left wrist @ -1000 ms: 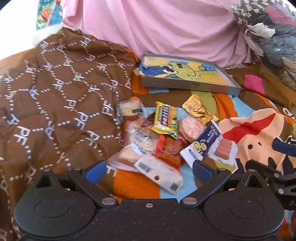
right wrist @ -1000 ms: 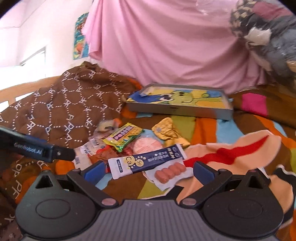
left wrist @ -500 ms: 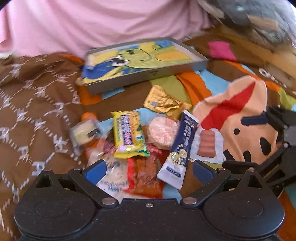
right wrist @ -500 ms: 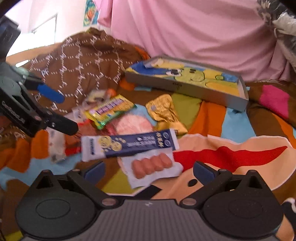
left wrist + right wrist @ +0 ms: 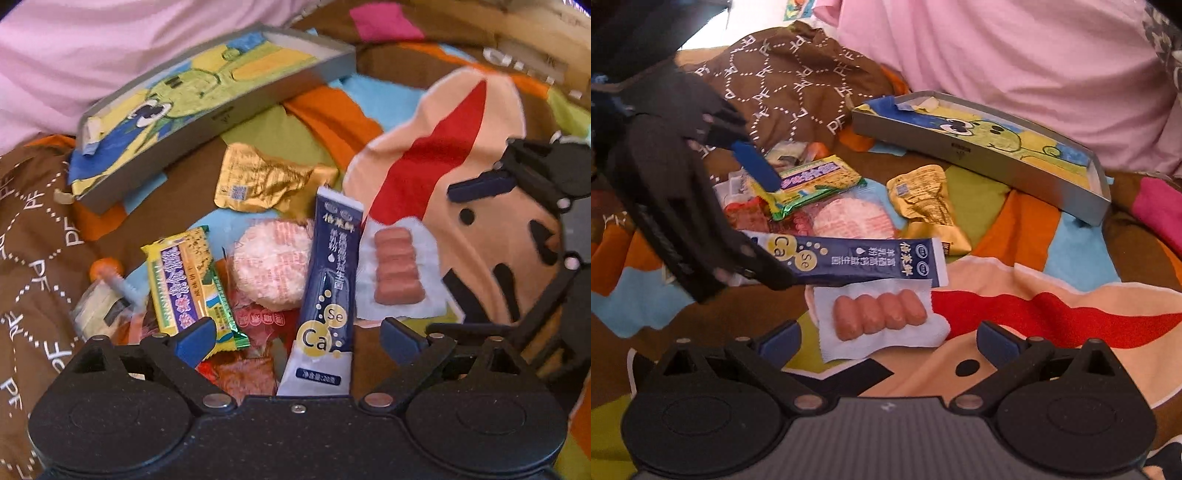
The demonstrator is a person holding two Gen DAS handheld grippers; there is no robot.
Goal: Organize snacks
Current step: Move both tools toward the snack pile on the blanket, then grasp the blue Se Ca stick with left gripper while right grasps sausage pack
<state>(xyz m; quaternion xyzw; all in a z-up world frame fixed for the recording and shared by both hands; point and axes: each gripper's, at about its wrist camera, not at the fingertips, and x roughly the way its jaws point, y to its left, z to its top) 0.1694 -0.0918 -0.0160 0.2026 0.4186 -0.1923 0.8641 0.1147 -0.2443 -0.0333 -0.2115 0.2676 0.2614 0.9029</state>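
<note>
A pile of snacks lies on the patterned bedspread. My left gripper (image 5: 297,339) hangs open just above the near end of a navy stick packet (image 5: 328,280), with a yellow-green bar (image 5: 184,284), a round pink cracker (image 5: 271,260) and a red packet (image 5: 240,369) around it. A gold pouch (image 5: 266,181) lies farther back. My right gripper (image 5: 888,341) is open and empty, close in front of a white pack of small sausages (image 5: 879,317). The navy stick packet (image 5: 857,260) lies just behind that pack. The left gripper (image 5: 764,221) straddles the pile's left side.
A shallow grey tray (image 5: 979,147) with a cartoon lining sits behind the snacks, empty; the same tray (image 5: 221,114) shows at the back left in the left view. A brown quilt (image 5: 783,81) bunches up at the left and pink fabric (image 5: 1015,48) rises behind.
The left gripper has swung right and come down closer over the pile. The right gripper has moved forward, closer to the sausage pack. Both stay open and the snacks lie where they were.
</note>
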